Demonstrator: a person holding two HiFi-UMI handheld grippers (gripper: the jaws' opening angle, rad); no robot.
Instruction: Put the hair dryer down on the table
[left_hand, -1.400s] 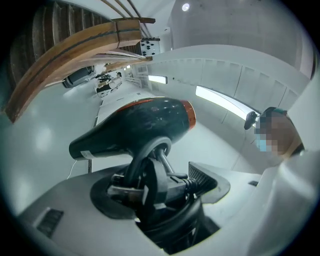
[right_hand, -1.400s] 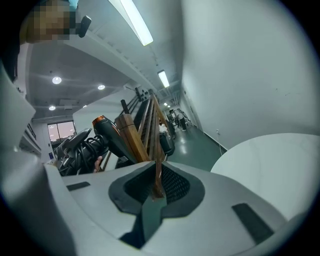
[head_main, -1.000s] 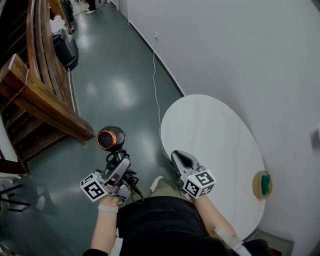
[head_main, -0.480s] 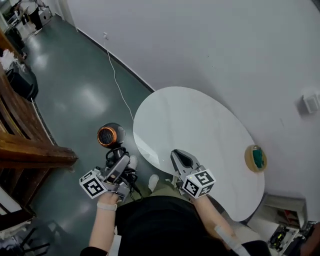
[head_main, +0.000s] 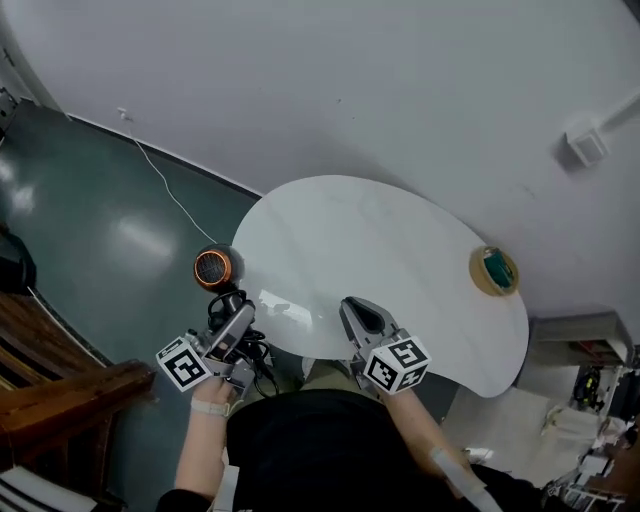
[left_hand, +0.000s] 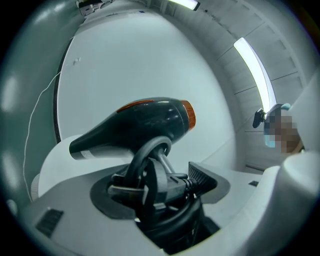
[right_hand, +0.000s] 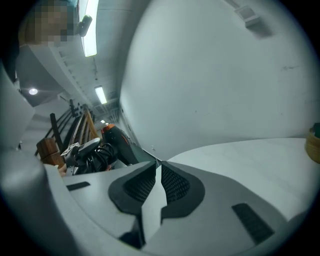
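Note:
A black hair dryer (head_main: 216, 268) with an orange rear ring stands upright in my left gripper (head_main: 232, 322), just off the left edge of the round white table (head_main: 400, 250). In the left gripper view the dryer (left_hand: 135, 122) rises above the jaws, which are shut on its handle together with the coiled black cord and plug (left_hand: 160, 185). My right gripper (head_main: 362, 318) hovers at the table's near edge, shut with nothing in it. The right gripper view shows its pads (right_hand: 172, 182) meeting, with the dryer (right_hand: 116, 142) off to the left.
A yellow-rimmed round thing with a green middle (head_main: 494, 270) lies at the table's far right edge. A white cable (head_main: 165, 192) runs over the dark floor to the wall. Wooden stairs (head_main: 60, 390) are at the lower left, clutter (head_main: 590, 420) at the lower right.
The head view has swung right: the stairs slid out to the left and the table now lies straight ahead. Both grippers keep their places in view, and the dryer now stands by the table's left edge.

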